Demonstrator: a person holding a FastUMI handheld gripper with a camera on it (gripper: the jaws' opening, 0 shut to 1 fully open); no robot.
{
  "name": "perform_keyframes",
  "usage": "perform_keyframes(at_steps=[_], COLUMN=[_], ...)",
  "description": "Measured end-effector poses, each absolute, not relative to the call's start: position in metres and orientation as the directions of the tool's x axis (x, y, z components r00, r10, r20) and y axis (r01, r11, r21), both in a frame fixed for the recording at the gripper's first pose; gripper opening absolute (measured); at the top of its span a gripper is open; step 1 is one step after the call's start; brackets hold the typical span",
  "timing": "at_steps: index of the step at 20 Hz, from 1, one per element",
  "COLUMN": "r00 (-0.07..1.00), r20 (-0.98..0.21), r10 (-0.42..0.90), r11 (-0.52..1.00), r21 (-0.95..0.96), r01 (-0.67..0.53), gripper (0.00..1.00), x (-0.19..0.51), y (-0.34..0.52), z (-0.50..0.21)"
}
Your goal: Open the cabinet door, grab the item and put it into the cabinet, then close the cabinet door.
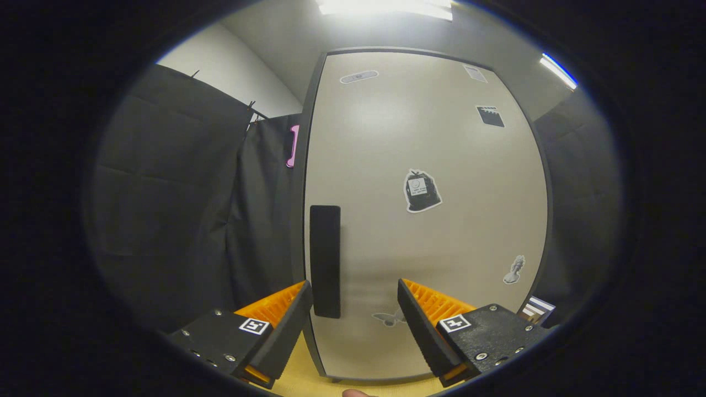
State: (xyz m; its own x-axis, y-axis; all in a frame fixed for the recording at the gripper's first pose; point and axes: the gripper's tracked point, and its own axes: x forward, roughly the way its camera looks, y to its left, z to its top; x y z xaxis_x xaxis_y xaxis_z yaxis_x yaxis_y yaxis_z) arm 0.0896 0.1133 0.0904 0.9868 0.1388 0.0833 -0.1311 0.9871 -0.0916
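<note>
A tall beige cabinet door (430, 220) with a dark frame stands shut straight ahead of me. Its black vertical handle (325, 261) sits near the door's left edge, just beyond and slightly right of my left finger. My gripper (356, 300) is open, its orange ribbed fingers (276, 309) spread wide with nothing between them, close to the door's lower part. Several stickers dot the door, one of them a dark bag shape (422, 191).
Black cloth walls (187, 220) hang to the left and right of the cabinet. The cabinet stands on a yellow wooden surface (309, 380). A small striped item (536, 310) lies low at the cabinet's right side. A fingertip (357, 393) shows below.
</note>
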Motion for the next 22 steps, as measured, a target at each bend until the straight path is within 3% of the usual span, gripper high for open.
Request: perform_keyframes(at_steps=[3,5,6,9,17,22], r00=[0.983,0.976,0.975,0.982,0.955,0.931], r20=[0.072,0.047,0.019,0.036,0.038,0.049], r10=[0.168,0.213,0.220,0.183,0.294,0.363], r11=[0.981,0.972,0.971,0.980,0.943,0.921], r21=[-0.114,-0.109,-0.103,-0.084,-0.173,-0.174], r01=[-0.159,-0.207,-0.217,-0.179,-0.284,-0.350], gripper=[0.94,0.85,0.78,0.36,0.16,0.14], x=[0.109,0.118,0.121,0.125,0.120,0.109], y=[0.130,0.145,0.148,0.141,0.143,0.142], z=[0.088,0.079,0.071,0.074,0.072,0.073])
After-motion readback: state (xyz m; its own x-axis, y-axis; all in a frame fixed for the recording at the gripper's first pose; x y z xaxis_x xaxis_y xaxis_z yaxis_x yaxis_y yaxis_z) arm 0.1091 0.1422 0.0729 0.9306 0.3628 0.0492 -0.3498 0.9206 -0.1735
